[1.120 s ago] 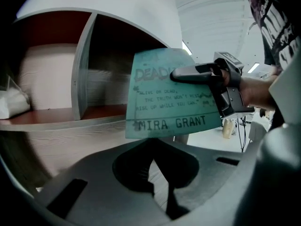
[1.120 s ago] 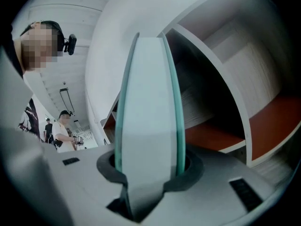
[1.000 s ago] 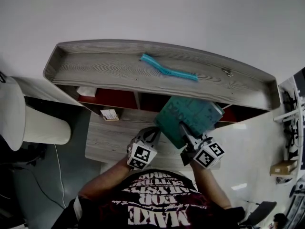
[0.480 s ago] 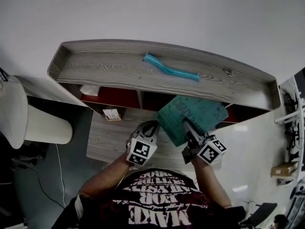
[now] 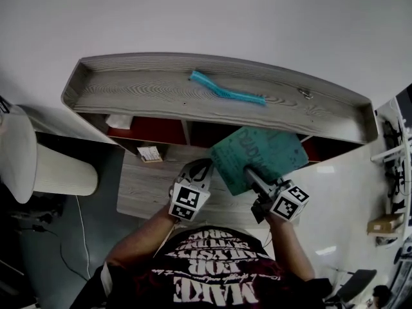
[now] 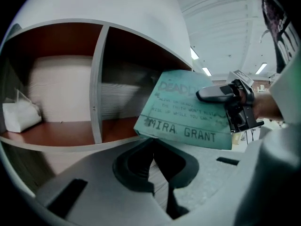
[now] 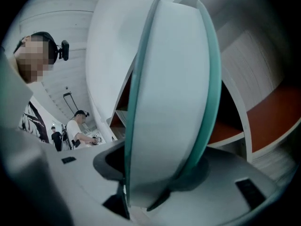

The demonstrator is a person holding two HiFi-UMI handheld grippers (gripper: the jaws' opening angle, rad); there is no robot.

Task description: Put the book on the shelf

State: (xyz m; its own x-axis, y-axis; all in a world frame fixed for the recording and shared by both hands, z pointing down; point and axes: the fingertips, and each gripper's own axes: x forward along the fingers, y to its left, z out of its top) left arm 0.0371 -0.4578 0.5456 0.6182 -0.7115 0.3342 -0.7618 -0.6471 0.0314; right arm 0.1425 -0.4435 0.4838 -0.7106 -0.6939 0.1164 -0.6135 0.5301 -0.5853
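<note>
While the book [image 5: 257, 153] is gripped at its near edge by the right gripper [image 5: 250, 172], it is shown at centre-right of the head view, tilted. Its far edge is tucked under the top board of the shelf [image 5: 148, 92], at the mouth of the right-hand red-lined compartment. Whether that edge rests on the compartment floor cannot be told. In the right gripper view the page block is seen between the fingers, one finger on each teal cover. The fingers have just been opening, with the book fanned between them and both covers touched. In the left gripper view the cover is seen face up, with "MIRA GRANT" printed along its near edge.

The left gripper [image 5: 205, 167] is held at lower centre of the head view, just beside the book's left corner but not on it. Its fingers are together with nothing between them. A white tissue pack [image 6: 19, 114] is seen in the left compartment – far left of the left gripper view. A teal strip [image 5: 225, 92] and a small metal piece [image 5: 305, 95] lie on the top board. A small card [image 5: 148, 154] lies on the table [image 5: 148, 188] below the left compartment. A white cylinder [image 5: 61, 169] is seen at the left edge.
</note>
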